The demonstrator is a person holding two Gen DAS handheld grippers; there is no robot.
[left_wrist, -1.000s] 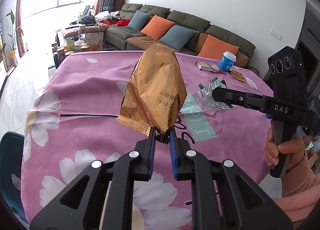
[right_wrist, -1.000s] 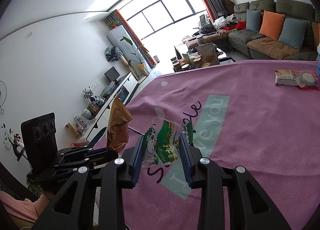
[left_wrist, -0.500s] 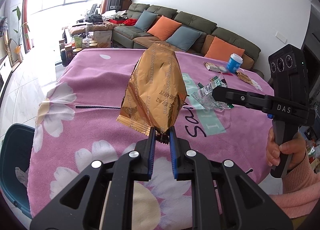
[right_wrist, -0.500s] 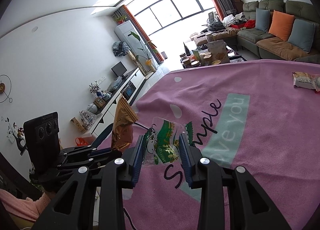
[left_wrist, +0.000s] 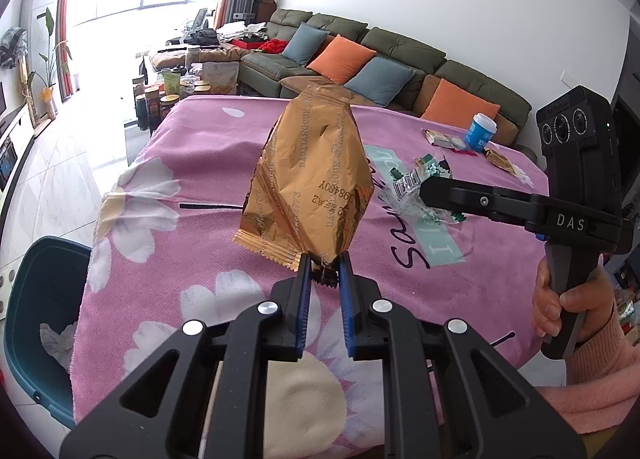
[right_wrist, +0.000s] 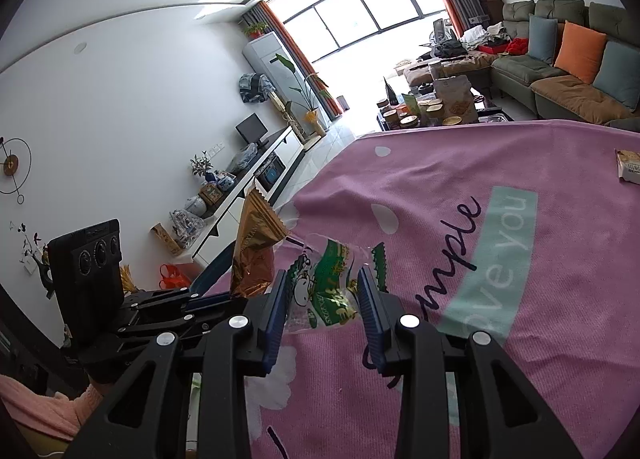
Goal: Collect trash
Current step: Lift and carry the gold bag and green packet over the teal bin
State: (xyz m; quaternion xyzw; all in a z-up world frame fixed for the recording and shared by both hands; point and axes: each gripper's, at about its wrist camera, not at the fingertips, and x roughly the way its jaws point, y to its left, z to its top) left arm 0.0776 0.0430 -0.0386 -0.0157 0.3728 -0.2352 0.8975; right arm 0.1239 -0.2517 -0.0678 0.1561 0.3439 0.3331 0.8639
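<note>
Both grippers have drifted toward the desk's near-left corner, bringing the teal bin further into view. Left gripper jaws are clenched on the gold foil wrapper, its long axis upright, serrated end up. Right gripper jaws grasp the green-printed clear wrapper above the pink cloth.

A foil packet is held upright above the tabletop in the left tongs. To its right, a crumpled wrapper is held in the right tongs. A bin is placed below the tabletop's left edge. A cup and further wrappers are set near the far right edge, before the sofa.
</note>
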